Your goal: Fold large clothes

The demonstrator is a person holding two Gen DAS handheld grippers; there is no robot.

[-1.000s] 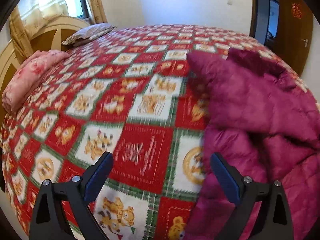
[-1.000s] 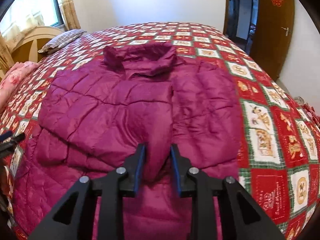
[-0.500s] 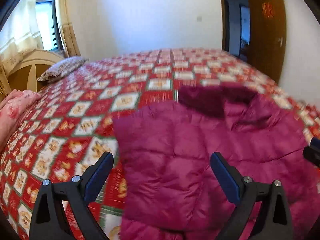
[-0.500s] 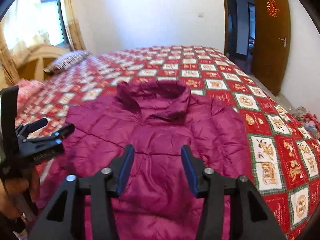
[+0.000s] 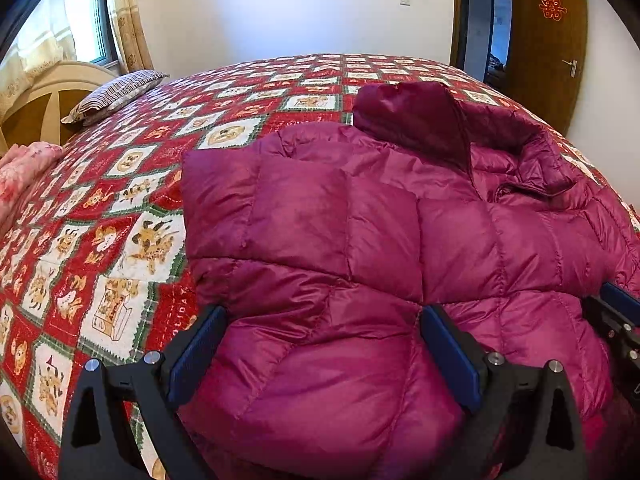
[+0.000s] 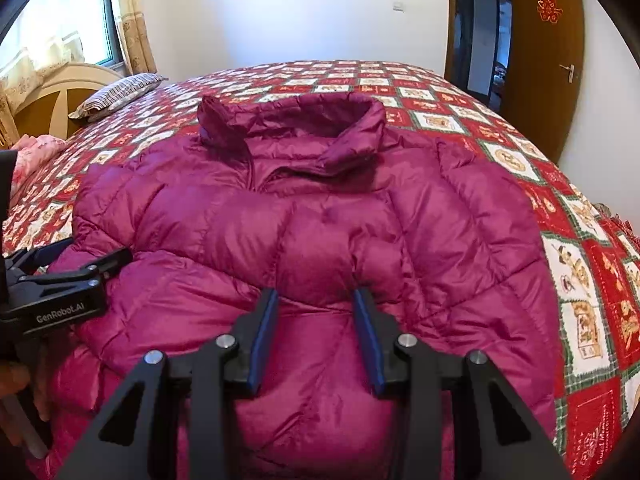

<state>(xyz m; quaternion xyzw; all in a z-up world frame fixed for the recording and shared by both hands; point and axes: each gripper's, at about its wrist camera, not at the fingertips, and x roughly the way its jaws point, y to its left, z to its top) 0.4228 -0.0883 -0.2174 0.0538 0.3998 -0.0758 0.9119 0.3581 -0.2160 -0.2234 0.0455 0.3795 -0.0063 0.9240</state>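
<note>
A magenta puffer jacket [image 5: 360, 220] lies front-up on the bed, collar [image 6: 292, 120] at the far end and its sleeves folded in over the body. My left gripper [image 5: 324, 320] is wide open low over the jacket's left part, puffy fabric bulging between its blue pads. In the right wrist view it [image 6: 96, 250] shows at the left edge over the jacket's side. My right gripper [image 6: 314, 300] hovers over the middle of the jacket [image 6: 320, 208]. Its jaws are closing with fabric between them, and the pads do not visibly press on it.
A red and white patterned quilt [image 5: 120, 220] covers the bed. A striped pillow [image 5: 116, 92] and a pink blanket [image 5: 20, 172] lie by the headboard [image 5: 40, 100] at the left. A wooden door [image 5: 548, 40] stands at the right. A person's hand [image 6: 16, 380] holds the left gripper's handle.
My right gripper has let go of the sleeve it was shut on and drawn back. My left gripper has swung from the bare quilt over onto the jacket.
</note>
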